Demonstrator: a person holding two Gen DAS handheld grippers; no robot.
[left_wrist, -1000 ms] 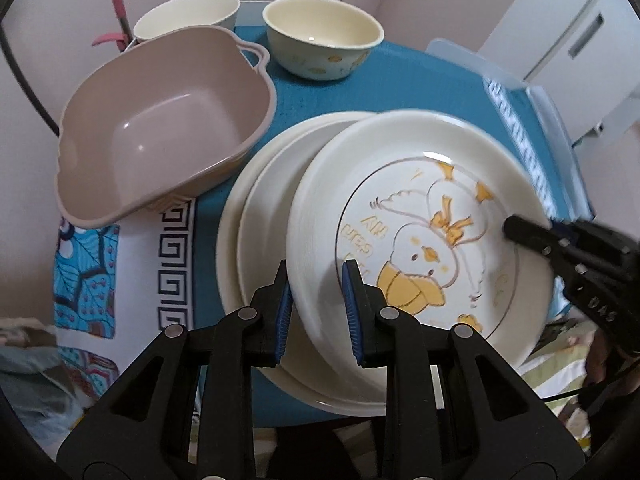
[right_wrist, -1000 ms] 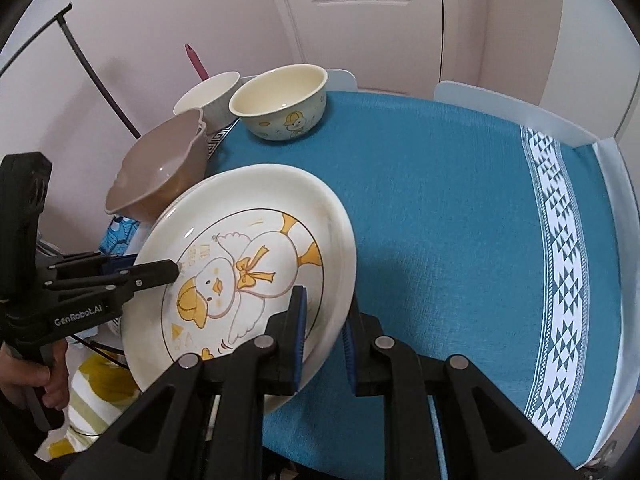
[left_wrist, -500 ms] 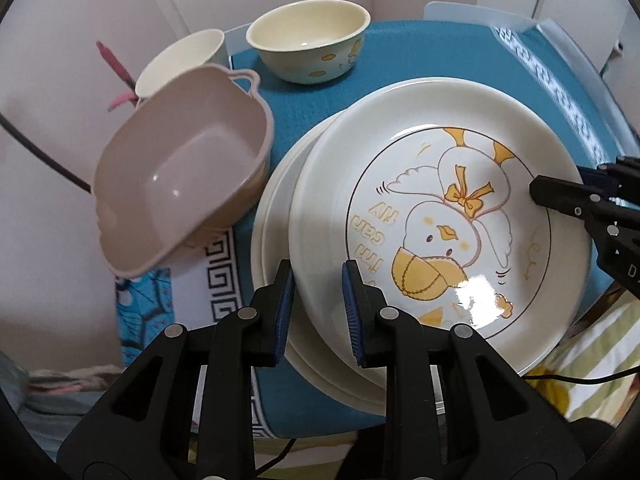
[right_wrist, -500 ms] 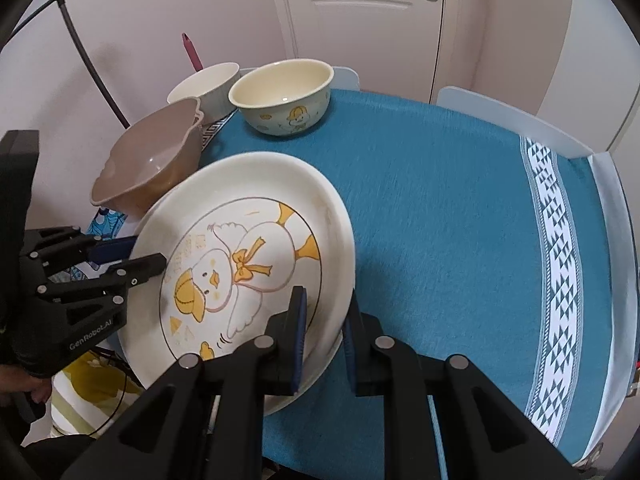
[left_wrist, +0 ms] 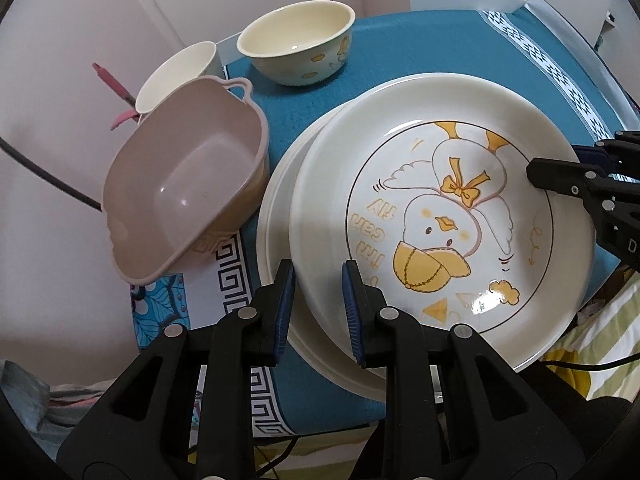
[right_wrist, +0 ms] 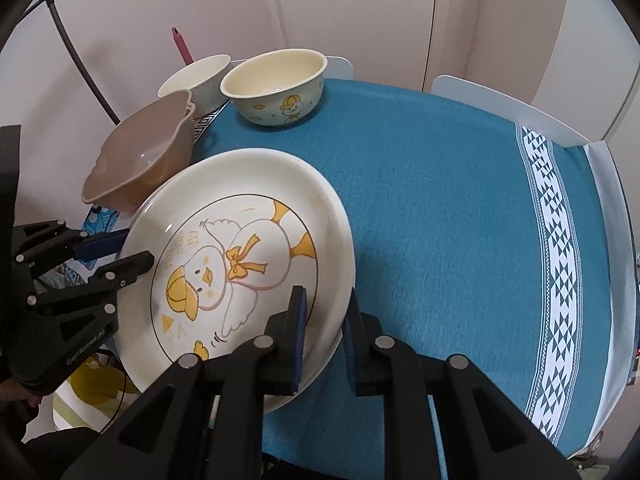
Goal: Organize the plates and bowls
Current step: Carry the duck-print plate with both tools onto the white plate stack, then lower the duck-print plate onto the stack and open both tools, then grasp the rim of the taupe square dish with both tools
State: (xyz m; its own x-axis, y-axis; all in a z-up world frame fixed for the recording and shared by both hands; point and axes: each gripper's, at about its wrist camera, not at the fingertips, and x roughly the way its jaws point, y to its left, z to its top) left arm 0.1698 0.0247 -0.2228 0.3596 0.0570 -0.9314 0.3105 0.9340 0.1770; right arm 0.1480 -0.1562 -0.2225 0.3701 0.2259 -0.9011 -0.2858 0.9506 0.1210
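Note:
A cream plate with a yellow duck drawing point(left_wrist: 440, 216) is held tilted above the blue tablecloth, over a plain cream plate point(left_wrist: 276, 216) whose rim shows under it on the left. My left gripper point(left_wrist: 318, 298) is shut on the duck plate's near rim. My right gripper point(right_wrist: 324, 316) is shut on the duck plate point(right_wrist: 240, 256) at its opposite rim. A cream duck bowl point(left_wrist: 296, 46) stands at the back, also in the right wrist view point(right_wrist: 276, 86). A beige plastic bowl with handles point(left_wrist: 184, 196) sits tilted at the left.
A white bowl point(left_wrist: 180, 72) stands behind the beige one, beside a pink stick point(left_wrist: 116, 88). The blue tablecloth point(right_wrist: 460, 208) with a white patterned band stretches to the right. A patterned mat point(left_wrist: 224, 264) lies under the beige bowl. White chair backs point(right_wrist: 512, 112) stand behind the table.
Both grippers have carried the duck plate a little to the right and further onto the table, over the plain plate. The grips have not changed.

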